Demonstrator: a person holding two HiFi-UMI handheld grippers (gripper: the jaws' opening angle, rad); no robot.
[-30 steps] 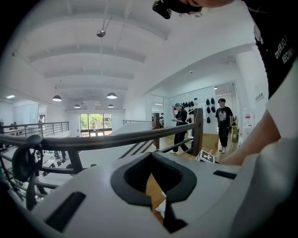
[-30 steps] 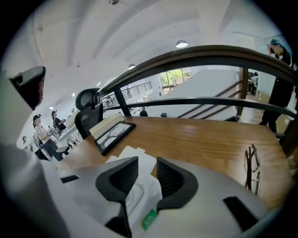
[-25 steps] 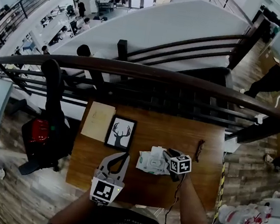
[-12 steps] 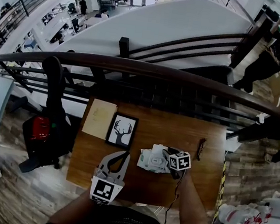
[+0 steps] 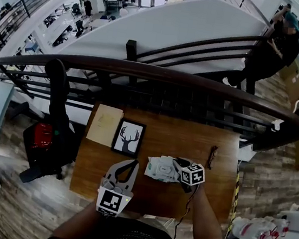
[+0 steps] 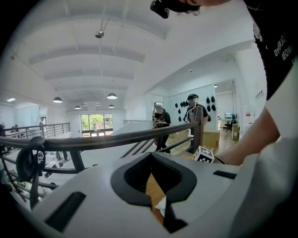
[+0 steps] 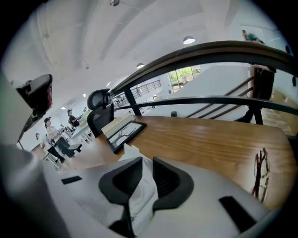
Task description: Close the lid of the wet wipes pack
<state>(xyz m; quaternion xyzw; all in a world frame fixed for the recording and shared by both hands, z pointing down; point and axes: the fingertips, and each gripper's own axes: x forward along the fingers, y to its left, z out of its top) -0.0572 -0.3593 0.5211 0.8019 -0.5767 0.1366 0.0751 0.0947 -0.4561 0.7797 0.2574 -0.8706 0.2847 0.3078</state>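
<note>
Wet wipes pack (image 5: 162, 170) sits mid-counter (image 5: 190, 141), just right of the framed deer print (image 5: 129, 138); right gripper (image 7: 144, 169) reaches it from the person's side, jaws closing with the white lid (image 7: 139, 195) filling the gap between them, so I'd guess it's pinching the flap to fold it down; left gripper (image 5: 131, 166) hangs over the near edge, tips together and nothing in them, probably parked out of the way but handy to steady the pack.
</note>
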